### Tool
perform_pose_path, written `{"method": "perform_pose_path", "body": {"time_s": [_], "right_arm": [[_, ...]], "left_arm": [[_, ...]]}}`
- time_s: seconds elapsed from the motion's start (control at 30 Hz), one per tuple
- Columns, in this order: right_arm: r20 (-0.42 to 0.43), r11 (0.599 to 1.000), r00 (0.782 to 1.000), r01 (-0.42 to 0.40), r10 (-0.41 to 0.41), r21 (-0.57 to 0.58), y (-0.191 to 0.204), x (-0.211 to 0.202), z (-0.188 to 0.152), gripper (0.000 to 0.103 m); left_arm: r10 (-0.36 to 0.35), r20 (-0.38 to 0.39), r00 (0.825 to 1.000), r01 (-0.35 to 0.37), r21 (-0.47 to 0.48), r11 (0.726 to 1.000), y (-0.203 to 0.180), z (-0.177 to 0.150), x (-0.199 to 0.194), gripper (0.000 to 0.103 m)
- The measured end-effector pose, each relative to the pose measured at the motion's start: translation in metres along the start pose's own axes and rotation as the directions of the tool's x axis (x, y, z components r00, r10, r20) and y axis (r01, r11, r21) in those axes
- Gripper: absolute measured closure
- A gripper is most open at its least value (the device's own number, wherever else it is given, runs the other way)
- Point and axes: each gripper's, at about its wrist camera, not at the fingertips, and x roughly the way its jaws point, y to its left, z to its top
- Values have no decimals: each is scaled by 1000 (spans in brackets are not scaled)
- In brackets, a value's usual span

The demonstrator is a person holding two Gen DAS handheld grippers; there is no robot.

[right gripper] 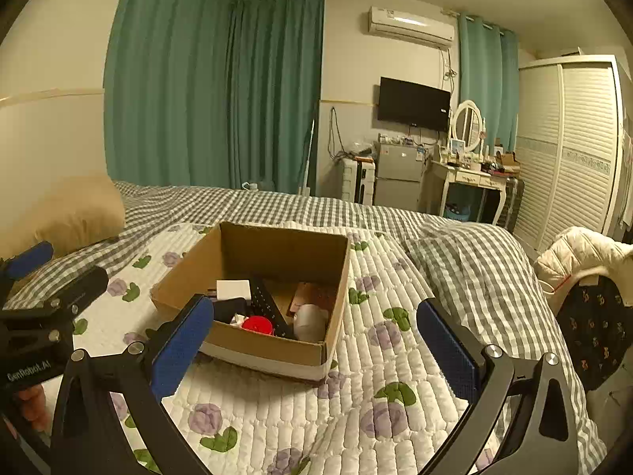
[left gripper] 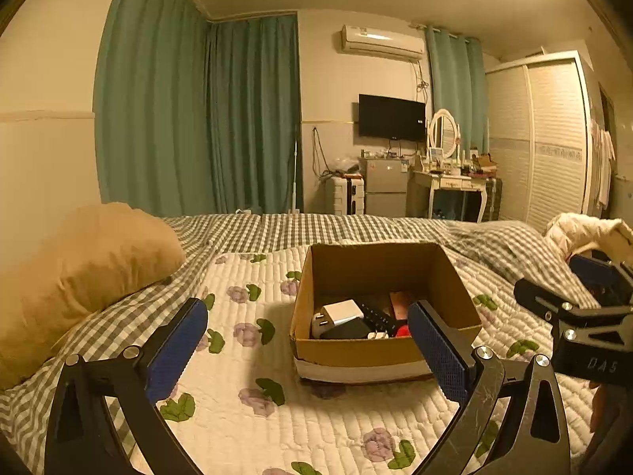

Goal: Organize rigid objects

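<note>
An open cardboard box (left gripper: 356,350) stands on the bed's floral quilt and also shows in the right wrist view (right gripper: 269,350). Inside lie a white charger (left gripper: 341,312), a black remote (left gripper: 376,314), a red round object (right gripper: 257,324), a grey rounded object (right gripper: 310,322) and a brown flat item (right gripper: 312,295). My left gripper (left gripper: 306,342) is open and empty, just before the box's front left. My right gripper (right gripper: 316,340) is open and empty, its left finger beside the box's front wall.
A tan pillow (left gripper: 91,273) lies at the left on the checked sheet. A white jacket (right gripper: 581,257) and dark clothing (right gripper: 597,324) hang at the bed's right side. Green curtains, a wardrobe (right gripper: 569,150), a vanity and a small fridge stand far behind.
</note>
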Motion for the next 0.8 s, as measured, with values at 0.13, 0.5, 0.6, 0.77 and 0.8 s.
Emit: {"method": "perform_pose_path", "body": {"time_s": [0.13, 0.5, 0.6, 0.77, 0.8], "right_arm": [[2, 1000, 1000, 8, -8, 9, -1, -1, 2, 0], [-16, 1000, 1000, 16, -16, 4, 0, 0, 1, 0], [-18, 1000, 1000, 20, -20, 4, 0, 1, 0, 0], [-24, 1000, 999, 23, -22, 2, 1, 1, 0, 0], [-26, 1000, 999, 23, -23, 2, 1, 2, 0, 0]], "left_arm": [[-11, -7, 1000, 11, -3, 1000, 1, 1, 1, 0], [-12, -33, 999, 12, -1, 1000, 2, -2, 4, 0], [-11, -31, 999, 11, -2, 1000, 2, -2, 4, 0], [-9, -35, 999, 9, 1, 1000, 2, -3, 3, 0], [-9, -35, 999, 9, 3, 1000, 2, -2, 3, 0]]}}
